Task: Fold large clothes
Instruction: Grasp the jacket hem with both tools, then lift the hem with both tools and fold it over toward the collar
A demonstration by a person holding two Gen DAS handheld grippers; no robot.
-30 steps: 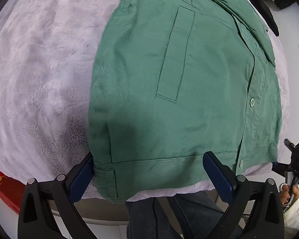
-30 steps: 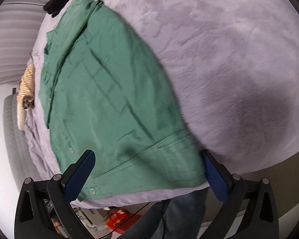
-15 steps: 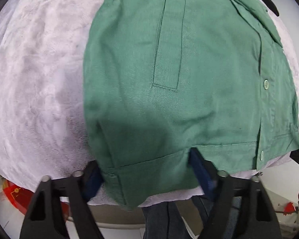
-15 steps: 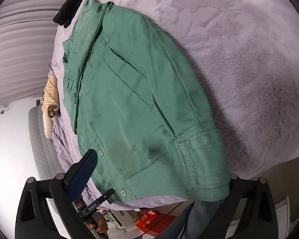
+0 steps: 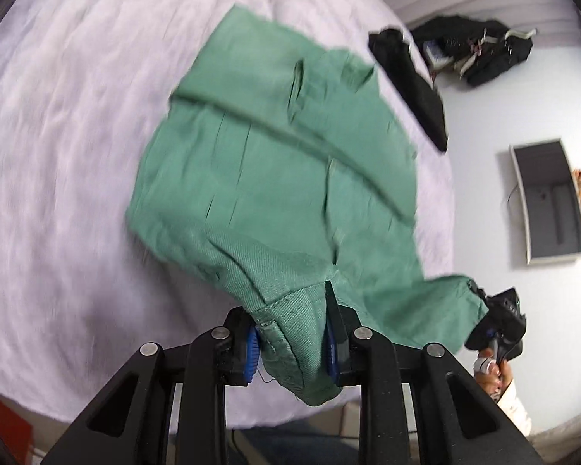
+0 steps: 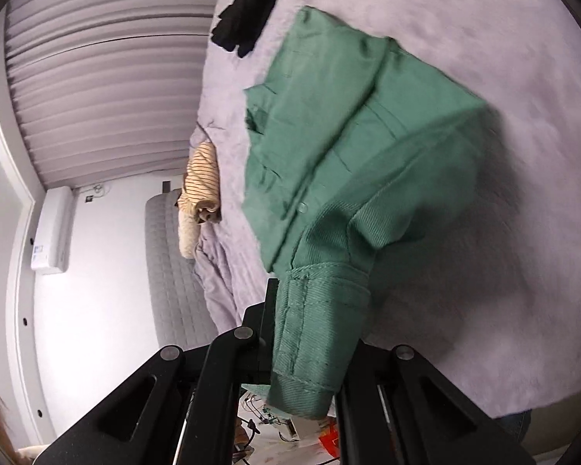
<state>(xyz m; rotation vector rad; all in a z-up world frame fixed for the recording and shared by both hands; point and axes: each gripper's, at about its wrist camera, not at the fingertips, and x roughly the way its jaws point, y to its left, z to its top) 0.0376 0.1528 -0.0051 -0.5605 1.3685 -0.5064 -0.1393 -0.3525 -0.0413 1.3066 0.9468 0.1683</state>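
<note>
While both tongs, L (image 5: 290, 339) & R (image 6: 310, 333), close on green jacket (image 5: 282, 162) hem, grey tray (image 5: 548, 201) sits apart.

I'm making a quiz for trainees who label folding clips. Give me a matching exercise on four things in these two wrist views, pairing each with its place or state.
Things:
1. green button-up jacket
2. black folded garment
3. striped beige cloth
4. lilac fleece blanket

Places or states:
A. lies bunched by the grey quilted headboard
B. covers the bed under everything
C. hem corners pinched in the left gripper and the right gripper, near end lifted
D. lies flat at the far edge of the bed, beyond the jacket's collar

Pairs: 1-C, 2-D, 3-A, 4-B
</note>
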